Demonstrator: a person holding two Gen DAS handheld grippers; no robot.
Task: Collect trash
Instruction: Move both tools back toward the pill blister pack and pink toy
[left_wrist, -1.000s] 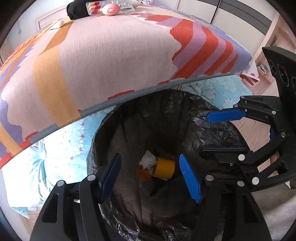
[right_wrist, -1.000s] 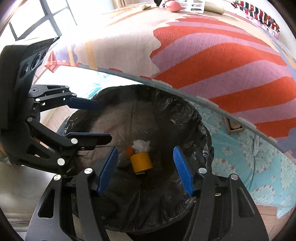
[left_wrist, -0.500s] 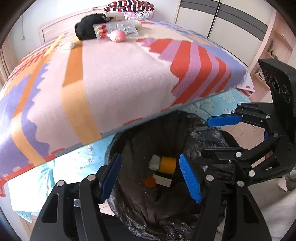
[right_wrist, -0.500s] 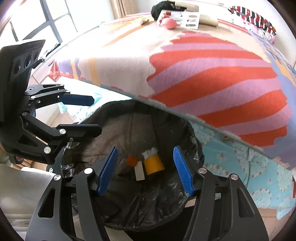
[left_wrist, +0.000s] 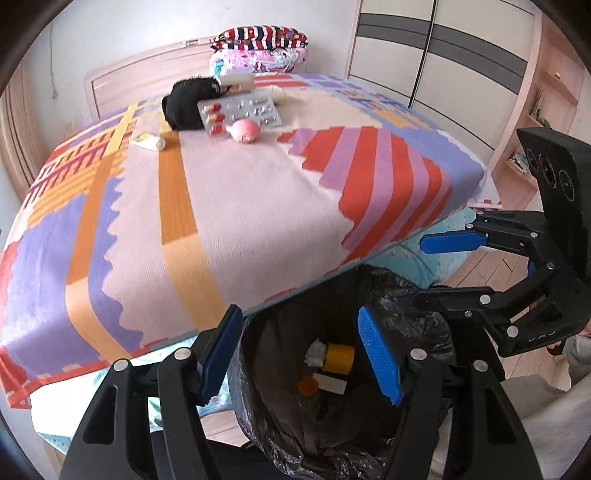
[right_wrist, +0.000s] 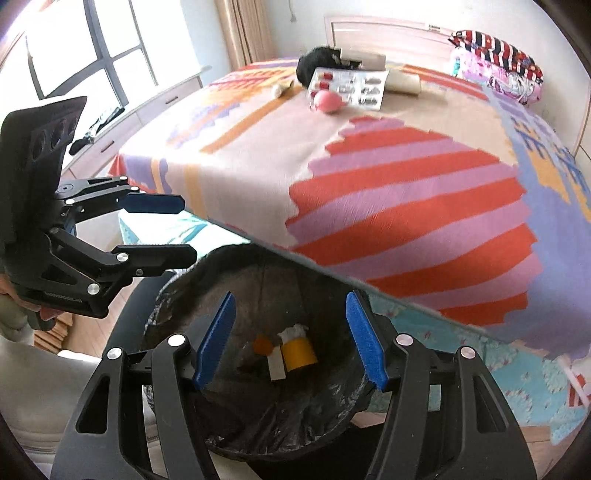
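Observation:
A bin lined with a black bag (left_wrist: 391, 288) (right_wrist: 236, 256) stands at the foot of the bed. At its bottom lie a yellow roll (left_wrist: 340, 359) (right_wrist: 299, 352), a crumpled white tissue (left_wrist: 316, 352) (right_wrist: 293, 330), an orange cap (left_wrist: 308, 386) (right_wrist: 262, 345) and a white strip (left_wrist: 330, 384) (right_wrist: 276, 363). My left gripper (left_wrist: 301, 354) (right_wrist: 186, 229) hangs open above the bin, holding nothing. Beside it my right gripper (right_wrist: 291, 339) (left_wrist: 421, 271) is open and holds nothing either. Far up the bed lie a blister pack (left_wrist: 240, 110) (right_wrist: 351, 88), a pink ball (left_wrist: 245, 130) (right_wrist: 327, 101) and a small white bottle (left_wrist: 149, 141) (right_wrist: 280, 88).
A striped blanket (left_wrist: 240, 206) (right_wrist: 406, 192) covers the bed. A black bundle (left_wrist: 184, 103), a cardboard box (left_wrist: 236, 81) and folded bedding (left_wrist: 258, 48) sit near the headboard. Wardrobe doors (left_wrist: 443, 55) stand to the right, a window (right_wrist: 92, 48) to the left.
Both grippers have risen above the bin and tilted up. The bin now looks smaller and lower in both views, and far more of the bed shows. The jaws kept their width.

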